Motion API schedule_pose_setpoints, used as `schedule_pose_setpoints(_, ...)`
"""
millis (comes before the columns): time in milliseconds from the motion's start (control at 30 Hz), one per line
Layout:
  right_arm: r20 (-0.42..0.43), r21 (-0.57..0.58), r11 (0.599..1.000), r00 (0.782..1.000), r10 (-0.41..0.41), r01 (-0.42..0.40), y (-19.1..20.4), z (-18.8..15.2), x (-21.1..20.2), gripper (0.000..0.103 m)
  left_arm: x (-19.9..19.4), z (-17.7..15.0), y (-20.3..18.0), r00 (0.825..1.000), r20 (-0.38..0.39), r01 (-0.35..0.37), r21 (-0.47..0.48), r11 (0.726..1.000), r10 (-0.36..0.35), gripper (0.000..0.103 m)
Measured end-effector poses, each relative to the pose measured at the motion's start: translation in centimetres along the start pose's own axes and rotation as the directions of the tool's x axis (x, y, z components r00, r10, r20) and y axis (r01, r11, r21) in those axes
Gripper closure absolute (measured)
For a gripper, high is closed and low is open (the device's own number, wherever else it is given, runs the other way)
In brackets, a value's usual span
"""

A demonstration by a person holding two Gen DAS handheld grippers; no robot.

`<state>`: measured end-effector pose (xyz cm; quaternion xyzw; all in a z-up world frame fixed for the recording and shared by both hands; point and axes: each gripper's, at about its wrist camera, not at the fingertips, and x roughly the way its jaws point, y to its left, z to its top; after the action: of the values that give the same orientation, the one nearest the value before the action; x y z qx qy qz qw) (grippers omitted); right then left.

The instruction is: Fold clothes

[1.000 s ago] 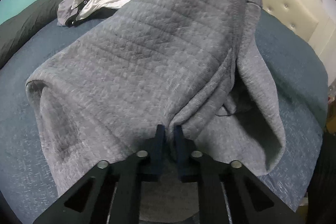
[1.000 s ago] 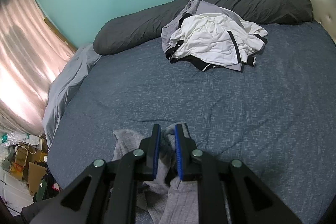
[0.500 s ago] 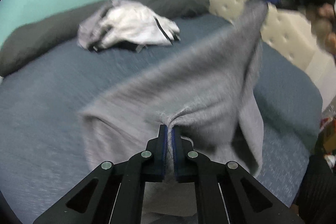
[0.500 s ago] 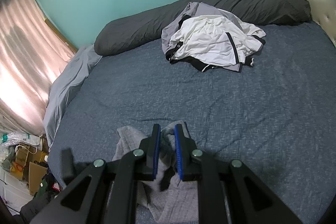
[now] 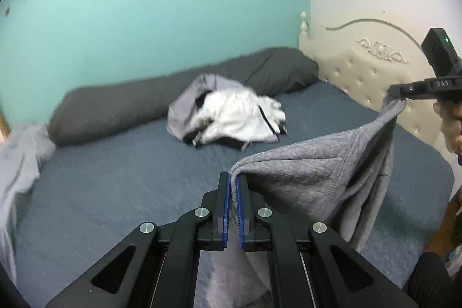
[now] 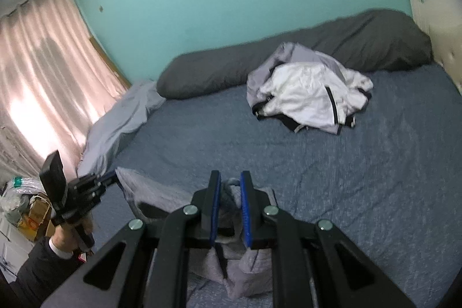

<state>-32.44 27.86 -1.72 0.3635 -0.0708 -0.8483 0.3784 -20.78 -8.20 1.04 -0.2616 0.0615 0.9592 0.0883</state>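
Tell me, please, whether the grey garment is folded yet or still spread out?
Not folded: the grey garment hangs stretched between the left hand-held gripper and right hand-held gripper, above the bed.

Grey garment (image 5: pixel 317 178) — lower part cut off; clothes pile (image 5: pixel 231 120) blurred, maybe jackets.

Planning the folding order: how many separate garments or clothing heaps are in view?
2: the grey sweatshirt held up between both grippers, and a white-and-grey heap on the bed by the dark bolster. The heap may hide several pieces.
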Motion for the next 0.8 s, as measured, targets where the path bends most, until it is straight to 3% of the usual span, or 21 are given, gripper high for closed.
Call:
schedule_pose_setpoints(400, 0.184, -0.118, 0.993, 0.983, 0.023, -0.001, 6.3, 5.2, -12.2, 0.091, -10.7, 11.2, -2.3, 0.983, 0.177, -0.059, 0.036, 0.998, 0.052, 0.099)
schedule_pose_setpoints(800, 0.352, -0.206, 0.978, 0.935, 0.032, 0.044, 13.2, 10.6, -23.5, 0.091, -20.6, 20.1, -3.3, 0.944, 0.322, -0.095, 0.053, 0.994, 0.073, 0.099)
